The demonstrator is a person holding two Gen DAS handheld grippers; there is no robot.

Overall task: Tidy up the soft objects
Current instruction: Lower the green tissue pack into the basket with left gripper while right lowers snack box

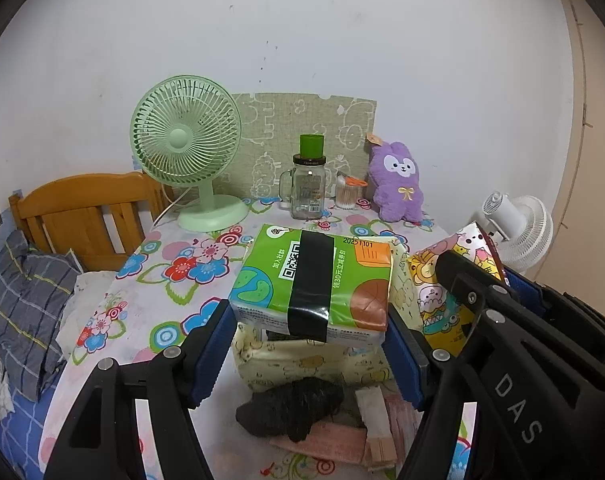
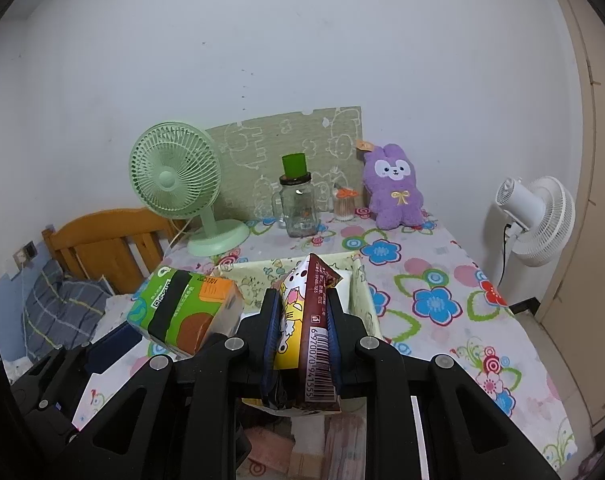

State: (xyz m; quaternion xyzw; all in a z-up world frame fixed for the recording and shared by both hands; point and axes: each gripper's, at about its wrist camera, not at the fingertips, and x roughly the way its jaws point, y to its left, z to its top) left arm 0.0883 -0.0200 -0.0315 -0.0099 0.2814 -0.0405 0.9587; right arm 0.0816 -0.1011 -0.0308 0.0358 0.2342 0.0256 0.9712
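Left wrist view: I saw the left gripper point(image 1: 308, 354) clamped on the green tissue pack point(image 1: 312, 286), held above the yellow fabric bin point(image 1: 302, 364).
Right gripper point(image 2: 301, 334): closed on the cartoon tissue pack point(image 2: 302, 320), just right of the green pack, over the bin.
Purple plush point(image 1: 396, 182): upright behind the bin, against the wall.

Left view: looked close over the worktop point(image 1: 142, 280) toward the wall.
Right view: same heading, from beside it.
Shared: green fan point(image 1: 186, 136) point(image 2: 174, 174), plush point(image 1: 396, 182) point(image 2: 392, 192).
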